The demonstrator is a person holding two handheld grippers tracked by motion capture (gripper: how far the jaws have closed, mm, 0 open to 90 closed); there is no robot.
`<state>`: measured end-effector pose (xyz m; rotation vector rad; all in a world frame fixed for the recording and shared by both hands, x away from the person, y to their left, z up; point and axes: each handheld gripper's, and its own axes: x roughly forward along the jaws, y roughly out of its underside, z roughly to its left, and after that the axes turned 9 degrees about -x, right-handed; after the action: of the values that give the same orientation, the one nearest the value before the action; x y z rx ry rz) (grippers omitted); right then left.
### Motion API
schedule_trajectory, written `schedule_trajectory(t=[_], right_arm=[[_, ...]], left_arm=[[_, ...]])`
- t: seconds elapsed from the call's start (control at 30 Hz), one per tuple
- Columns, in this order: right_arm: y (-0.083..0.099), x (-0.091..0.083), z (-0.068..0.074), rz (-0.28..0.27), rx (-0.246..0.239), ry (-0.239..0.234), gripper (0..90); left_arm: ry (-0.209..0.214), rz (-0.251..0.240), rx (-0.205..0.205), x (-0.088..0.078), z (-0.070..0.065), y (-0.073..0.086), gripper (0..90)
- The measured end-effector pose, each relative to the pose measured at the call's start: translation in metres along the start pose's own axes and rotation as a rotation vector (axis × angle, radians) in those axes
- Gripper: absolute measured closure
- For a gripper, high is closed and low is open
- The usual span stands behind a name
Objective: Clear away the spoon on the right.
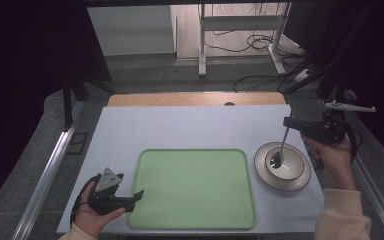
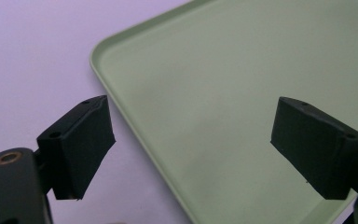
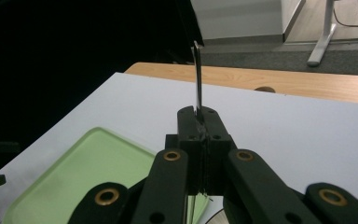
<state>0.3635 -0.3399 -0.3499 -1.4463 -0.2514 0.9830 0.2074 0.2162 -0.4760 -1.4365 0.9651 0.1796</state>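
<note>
My right gripper (image 1: pixel 286 121) is shut on the handle of a metal spoon (image 1: pixel 282 144). The spoon slants down, its dark bowl end inside a white bowl (image 1: pixel 295 167) that sits on a plate (image 1: pixel 260 172) at the table's right. In the right gripper view the thin handle (image 3: pixel 196 77) sticks up from the closed jaws of the right gripper (image 3: pixel 200 116). My left gripper (image 1: pixel 136 198) rests at the front left, open and holding nothing, its tips at the left edge of a green tray (image 1: pixel 195 190). In the left gripper view this gripper (image 2: pixel 191 144) straddles the tray's corner (image 2: pixel 223 70).
The tray holds nothing and lies on a white table top (image 1: pixel 190 127) with a wooden strip (image 1: pixel 195 99) along the far edge. Beyond it are a desk frame (image 1: pixel 240 30) and cables (image 1: pixel 260 42) on the floor. A metal rail (image 1: pixel 50 170) runs along the left.
</note>
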Motion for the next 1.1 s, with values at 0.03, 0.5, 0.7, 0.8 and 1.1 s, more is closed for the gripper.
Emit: schedule_trajectory(t=[0.03,0.5,0.7,0.8,1.1], right_arm=[[0.000,0.001,0.001,0.004,-0.003,-0.002,88.5],[0.000,0.011,0.011,0.035,-0.008,-0.039,88.5],[0.000,0.015,0.015,0.045,-0.009,-0.051,88.5],[0.001,0.017,0.017,0.049,-0.011,-0.057,88.5],[0.000,0.021,0.023,0.064,-0.021,-0.081,88.5]], left_arm=[[0.000,0.000,0.001,0.000,0.000,0.000,12.8],[0.000,0.000,0.001,0.000,0.000,0.000,12.8],[0.000,-0.002,-0.001,0.000,0.000,0.000,12.8],[0.000,-0.002,-0.001,0.000,0.000,0.000,12.8],[-0.002,-0.003,-0.002,-0.001,0.000,0.000,12.7]])
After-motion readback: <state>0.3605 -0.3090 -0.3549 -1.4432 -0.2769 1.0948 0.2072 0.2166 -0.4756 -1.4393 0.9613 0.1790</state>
